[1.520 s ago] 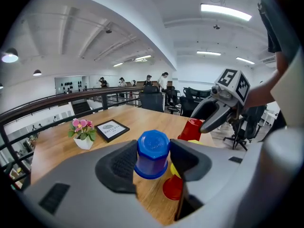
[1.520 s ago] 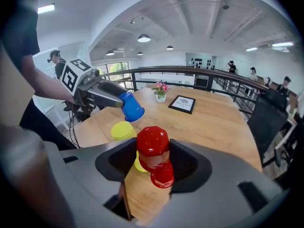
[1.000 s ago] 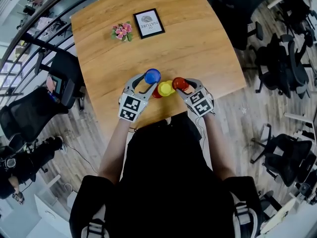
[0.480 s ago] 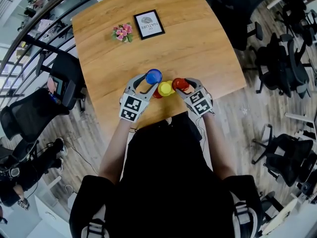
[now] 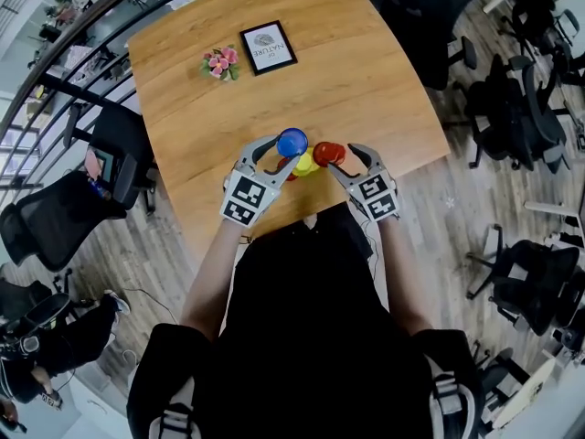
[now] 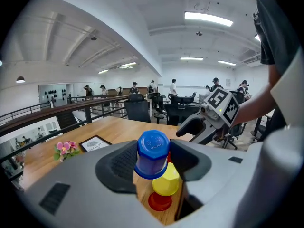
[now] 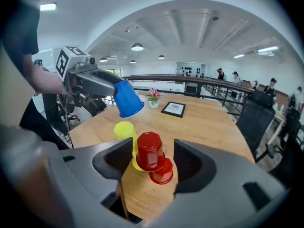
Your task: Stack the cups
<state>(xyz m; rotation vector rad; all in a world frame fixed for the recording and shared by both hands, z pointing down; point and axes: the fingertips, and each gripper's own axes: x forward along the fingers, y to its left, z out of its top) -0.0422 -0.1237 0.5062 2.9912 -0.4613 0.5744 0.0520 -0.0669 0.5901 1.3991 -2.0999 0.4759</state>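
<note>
Left gripper [image 6: 153, 159] jaws are clamping the blue cup [image 6: 152, 151], raised near the yellow cup [image 6: 166, 180], frame centre. Right gripper [image 7: 153, 159] jaws have just been opening around a red cup [image 7: 150, 151] (not pressing it). Blue cup is not yet stacked.

The upper red cup [image 7: 150, 151] sits right in front of the yellow cup [image 7: 124, 129] and the lower red cup [image 7: 164, 171] in the right gripper view, so where those two meet is hidden! Up in the head view, the blue cup [image 5: 292, 142] and the left gripper [image 5: 286, 150] cover most of the yellow one. The print on the framed picture [image 5: 269, 47] is too small to read.
</note>
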